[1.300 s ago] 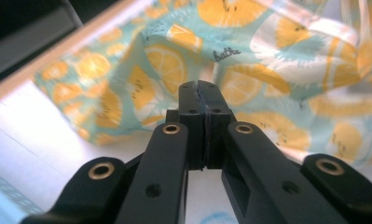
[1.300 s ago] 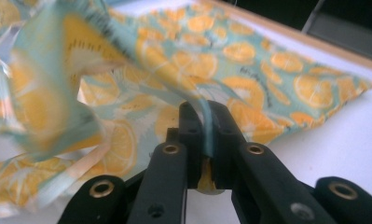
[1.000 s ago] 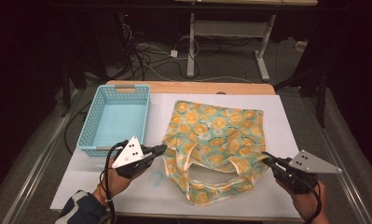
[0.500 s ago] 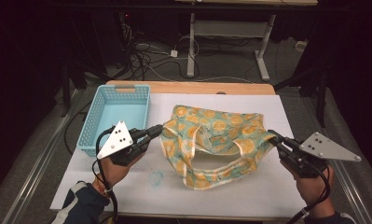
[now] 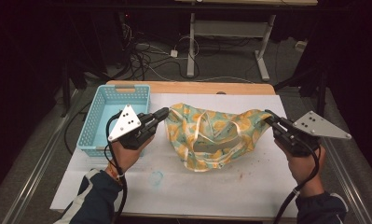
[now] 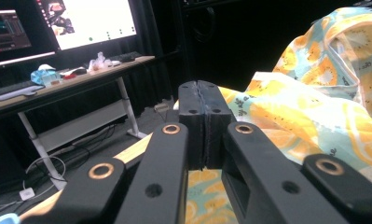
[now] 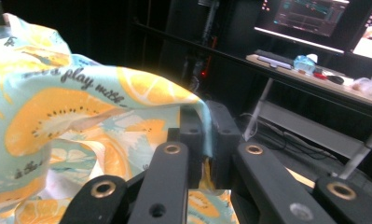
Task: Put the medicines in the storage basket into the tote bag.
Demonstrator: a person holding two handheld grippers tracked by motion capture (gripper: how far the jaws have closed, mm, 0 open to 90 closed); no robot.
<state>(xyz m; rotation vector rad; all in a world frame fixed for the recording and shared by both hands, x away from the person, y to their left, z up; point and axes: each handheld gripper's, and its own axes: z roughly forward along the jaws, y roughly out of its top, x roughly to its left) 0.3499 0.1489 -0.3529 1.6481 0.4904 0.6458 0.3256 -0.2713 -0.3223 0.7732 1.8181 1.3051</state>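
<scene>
Fruit-print cloth bag (image 5: 214, 135), pale teal with orange and kiwi slices, hangs stretched between my two tongs above the white mat (image 5: 230, 182) that covers the table. My left gripper (image 5: 164, 112) pinches the bag's left corner, its jaws pressed flat together on the fabric edge in the left gripper view (image 6: 203, 122). My right gripper (image 5: 267, 115) clamps the opposite corner, and a fold of the printed cloth (image 7: 81, 107) drapes over its closed jaws (image 7: 206, 140). The bag's middle sags onto the mat, its cream handles (image 5: 221, 140) lying loose across the front. A light blue plastic basket (image 5: 96, 122) stands on the table just beside my left hand (image 5: 127, 151), apart from the bag. A faint teal smudge (image 5: 156, 177) marks the mat near me.
</scene>
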